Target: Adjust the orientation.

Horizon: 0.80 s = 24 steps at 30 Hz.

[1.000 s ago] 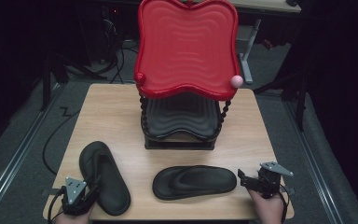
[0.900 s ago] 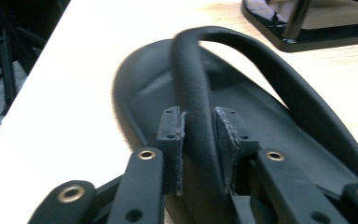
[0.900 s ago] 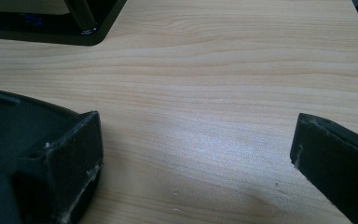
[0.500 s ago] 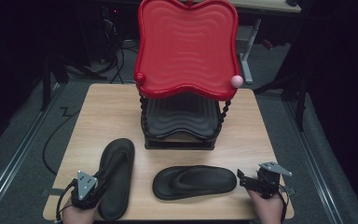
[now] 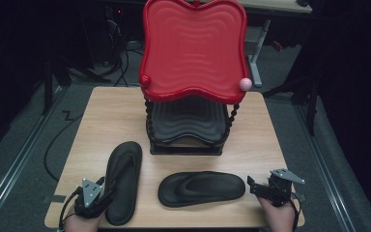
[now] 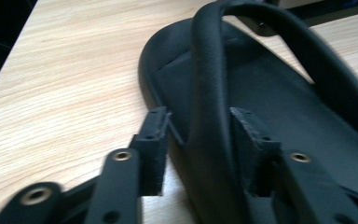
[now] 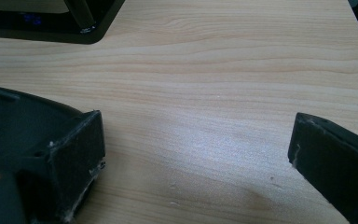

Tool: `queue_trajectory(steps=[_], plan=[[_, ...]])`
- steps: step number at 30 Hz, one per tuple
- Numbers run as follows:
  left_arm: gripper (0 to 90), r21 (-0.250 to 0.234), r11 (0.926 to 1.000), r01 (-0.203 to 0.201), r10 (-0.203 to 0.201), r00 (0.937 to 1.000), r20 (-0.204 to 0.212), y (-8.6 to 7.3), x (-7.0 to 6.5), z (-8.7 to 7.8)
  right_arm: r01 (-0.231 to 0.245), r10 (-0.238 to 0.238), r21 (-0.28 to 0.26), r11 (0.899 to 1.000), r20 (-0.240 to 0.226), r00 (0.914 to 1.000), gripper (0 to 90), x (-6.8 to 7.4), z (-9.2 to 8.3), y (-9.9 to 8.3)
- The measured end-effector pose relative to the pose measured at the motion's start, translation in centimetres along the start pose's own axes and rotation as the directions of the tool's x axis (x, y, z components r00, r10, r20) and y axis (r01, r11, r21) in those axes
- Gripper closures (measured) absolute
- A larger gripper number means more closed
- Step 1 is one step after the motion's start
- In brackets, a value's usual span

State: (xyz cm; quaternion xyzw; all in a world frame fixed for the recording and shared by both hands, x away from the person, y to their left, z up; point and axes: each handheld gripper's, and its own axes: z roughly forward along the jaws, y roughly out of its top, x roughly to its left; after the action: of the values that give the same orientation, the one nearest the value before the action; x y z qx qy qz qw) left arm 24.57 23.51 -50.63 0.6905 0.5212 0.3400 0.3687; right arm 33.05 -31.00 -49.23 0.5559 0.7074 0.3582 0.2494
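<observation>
- Black rubber flip-flop sandal [image 5: 123,181] lies lengthwise at the near left of the light wooden table [image 5: 106,121], its heel at the left gripper [image 5: 96,200].
- Left gripper's jaws, which have just been opening, stand part-open on either side of the sandal's black strap [image 6: 209,116], no longer pinching it.
- 2nd black flip-flop [image 5: 202,187] lies crosswise at centre, near the right gripper [image 5: 256,187], whose jaws gape wide over bare wood.
- Red wavy 2-tier plastic rack [image 5: 193,48] stands behind both.

Left gripper [image 5: 107,197]: jaws just opened, partly spread and pressing nothing; right gripper [image 5: 249,184]: jaws wide apart.
</observation>
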Motion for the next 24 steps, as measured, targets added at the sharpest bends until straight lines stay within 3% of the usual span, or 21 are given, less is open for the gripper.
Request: queue_trajectory(steps=[4,7,13,24], plan=[[66.9,0.000,0.9999,0.010,-0.010,0.9999,-0.002,-0.1,0.9,-0.2,0.005,-0.005,0.000,1.000,-0.002,1.0000,4.3,0.3,0.0,0.0],[67.9,-0.003,0.9999,0.010,-0.010,0.9999,-0.004,0.0,1.1,-0.2,0.002,-0.002,0.003,1.000,-0.002,1.0000,4.5,0.3,0.1,0.0],[69.2,-0.026,0.9991,-0.034,0.034,0.9994,-0.003,0.9,0.7,0.3,0.021,-0.021,0.010,1.000,-0.006,0.9998,4.9,0.7,0.4,0.1],[75.6,-0.038,0.9987,0.033,-0.032,0.9991,0.028,0.6,1.4,0.5,0.008,-0.008,0.007,1.000,-0.014,0.9999,5.7,0.4,0.3,0.0]])
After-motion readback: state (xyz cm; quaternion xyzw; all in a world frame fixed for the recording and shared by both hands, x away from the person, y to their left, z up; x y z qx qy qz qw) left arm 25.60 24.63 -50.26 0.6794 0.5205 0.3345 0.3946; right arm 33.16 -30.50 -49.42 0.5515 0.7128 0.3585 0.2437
